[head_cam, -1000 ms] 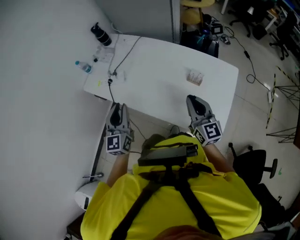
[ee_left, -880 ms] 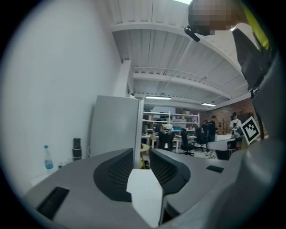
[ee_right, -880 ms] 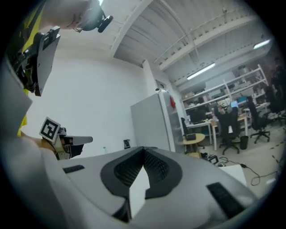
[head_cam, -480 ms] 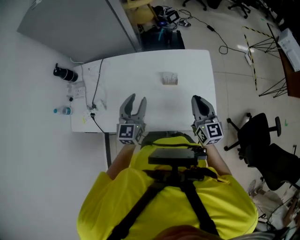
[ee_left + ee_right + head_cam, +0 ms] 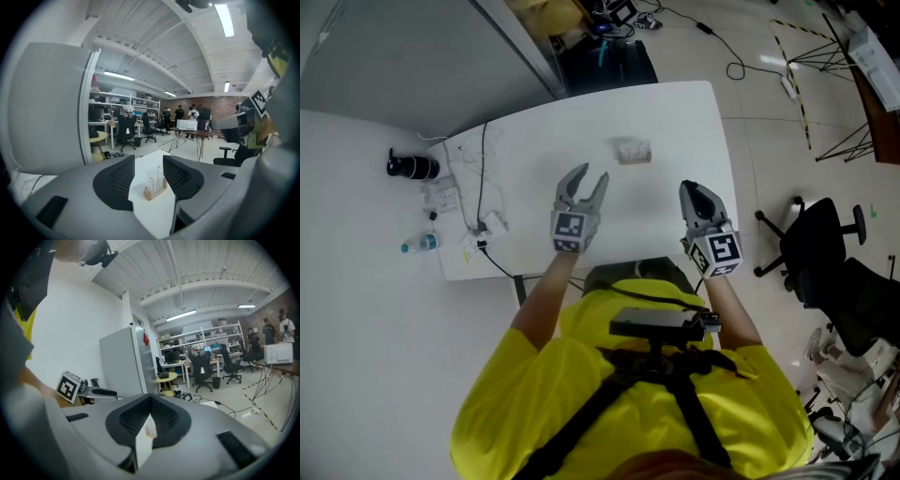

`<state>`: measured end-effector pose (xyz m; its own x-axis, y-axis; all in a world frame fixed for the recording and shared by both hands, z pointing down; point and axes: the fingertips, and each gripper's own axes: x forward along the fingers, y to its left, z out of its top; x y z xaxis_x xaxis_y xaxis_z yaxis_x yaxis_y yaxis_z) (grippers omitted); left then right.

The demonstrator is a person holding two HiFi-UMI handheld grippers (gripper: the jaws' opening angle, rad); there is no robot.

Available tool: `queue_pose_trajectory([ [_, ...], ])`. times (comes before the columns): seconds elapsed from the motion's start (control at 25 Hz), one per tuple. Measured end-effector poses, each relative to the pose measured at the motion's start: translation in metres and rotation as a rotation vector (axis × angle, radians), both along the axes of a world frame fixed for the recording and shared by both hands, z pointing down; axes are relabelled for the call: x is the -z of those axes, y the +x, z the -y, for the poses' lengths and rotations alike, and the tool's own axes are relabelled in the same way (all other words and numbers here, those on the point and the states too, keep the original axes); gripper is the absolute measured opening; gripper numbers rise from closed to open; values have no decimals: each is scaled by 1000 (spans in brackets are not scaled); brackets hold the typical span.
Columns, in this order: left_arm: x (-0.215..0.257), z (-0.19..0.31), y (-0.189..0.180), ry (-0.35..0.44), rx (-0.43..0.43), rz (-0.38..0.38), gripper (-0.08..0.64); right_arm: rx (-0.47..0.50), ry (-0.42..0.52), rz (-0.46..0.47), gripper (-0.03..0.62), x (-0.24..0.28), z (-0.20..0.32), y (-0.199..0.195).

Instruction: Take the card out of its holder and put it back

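Note:
A small wooden card holder (image 5: 634, 150) with pale cards upright in it stands toward the far side of the white table (image 5: 525, 141). My left gripper (image 5: 587, 178) hovers over the table just short of the holder and a little to its left; its jaws are opening and nothing is between them. In the left gripper view the holder (image 5: 155, 186) shows through the gap of that gripper (image 5: 149, 162). My right gripper (image 5: 697, 194) is near the table's front right, jaws shut and holding nothing. The right gripper view shows the holder (image 5: 150, 427) beyond its closed tips (image 5: 150, 401).
A black flask (image 5: 412, 167), a small water bottle (image 5: 417, 244), and a cable with a plug block (image 5: 484, 223) lie at the table's left end. A black office chair (image 5: 821, 246) stands to the right. A grey partition (image 5: 51, 108) rises behind the table.
My left gripper has moved from the table's near edge forward over the table toward the holder, and its jaws have spread apart. The right gripper stays shut near the front edge.

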<state>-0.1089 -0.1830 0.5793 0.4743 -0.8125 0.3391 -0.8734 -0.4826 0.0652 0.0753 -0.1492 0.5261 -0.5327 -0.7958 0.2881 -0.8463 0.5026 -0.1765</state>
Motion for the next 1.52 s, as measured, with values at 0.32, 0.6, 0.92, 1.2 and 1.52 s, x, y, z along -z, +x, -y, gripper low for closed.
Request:
queue_pose_trajectory([
  [0.32,-106,63,42,-56,-325,43,208,63,-51,-38,6,-67,17,-13],
  [0.6,-153,80,68,-120,-583,-40,207,85,-75,-64,6,-126,32,-15],
  [0.92,-152,80,78,-67,-720,-92,37,124,-122,-24,6,-145,20,-30],
  [1.2,-139,76,79,-33,-715,-160,15,134,-136,-12,6,-153,17,-33],
  [1.52,-58,89,66,65,-687,-148,15,101,-86,-12,6,-112,26,-20],
])
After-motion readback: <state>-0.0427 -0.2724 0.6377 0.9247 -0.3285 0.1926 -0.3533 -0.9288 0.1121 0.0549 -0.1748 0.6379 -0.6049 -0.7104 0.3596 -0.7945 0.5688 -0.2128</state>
